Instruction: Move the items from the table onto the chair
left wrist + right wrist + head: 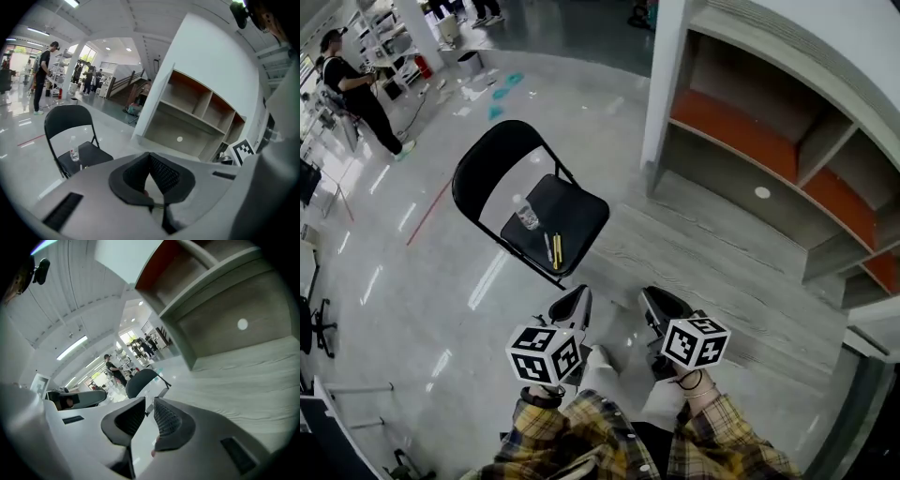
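Both empty: left gripper (149,159) fingers pressed together, right gripper (150,404) slightly spread. Bottle (526,217), perhaps pens (553,249), already on chair (581,208); next we go to table for more.

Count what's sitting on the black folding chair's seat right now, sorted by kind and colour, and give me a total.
Clear bottle: 1
Yellow pen-like stick: 1
Grey pen-like stick: 1
Total on the chair seat: 3
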{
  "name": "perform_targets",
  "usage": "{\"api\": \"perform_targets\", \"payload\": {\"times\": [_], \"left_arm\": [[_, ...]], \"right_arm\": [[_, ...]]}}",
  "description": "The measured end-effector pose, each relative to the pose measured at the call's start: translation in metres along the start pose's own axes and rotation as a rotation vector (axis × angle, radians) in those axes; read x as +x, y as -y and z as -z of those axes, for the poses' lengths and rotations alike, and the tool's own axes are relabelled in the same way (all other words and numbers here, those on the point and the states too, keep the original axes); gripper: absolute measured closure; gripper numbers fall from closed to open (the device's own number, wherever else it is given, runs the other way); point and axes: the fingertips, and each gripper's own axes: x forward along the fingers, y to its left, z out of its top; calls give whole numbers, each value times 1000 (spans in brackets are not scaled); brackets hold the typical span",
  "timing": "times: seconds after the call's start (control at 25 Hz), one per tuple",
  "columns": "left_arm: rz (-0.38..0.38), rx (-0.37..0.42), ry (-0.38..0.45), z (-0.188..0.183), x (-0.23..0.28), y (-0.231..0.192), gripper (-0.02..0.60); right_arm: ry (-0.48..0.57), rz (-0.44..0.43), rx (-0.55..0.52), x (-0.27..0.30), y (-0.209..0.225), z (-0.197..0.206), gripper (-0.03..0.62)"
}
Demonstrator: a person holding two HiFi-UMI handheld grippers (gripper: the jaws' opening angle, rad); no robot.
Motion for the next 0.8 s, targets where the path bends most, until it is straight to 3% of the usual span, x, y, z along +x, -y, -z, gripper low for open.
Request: {"api": "perform_targets", "payload": {"times": [0.28,0.48,0.8], "left_arm": [[219,109,-36,11,72,189,578],[338,166,-65,34,105,313,578],[489,284,-111,65,118,445,578]], "right_arm": [[176,189,-22,-180,115,-61,530],[203,281,-52,-287,191,-71,530],[287,364,-96,-399,239,-77,531]]}}
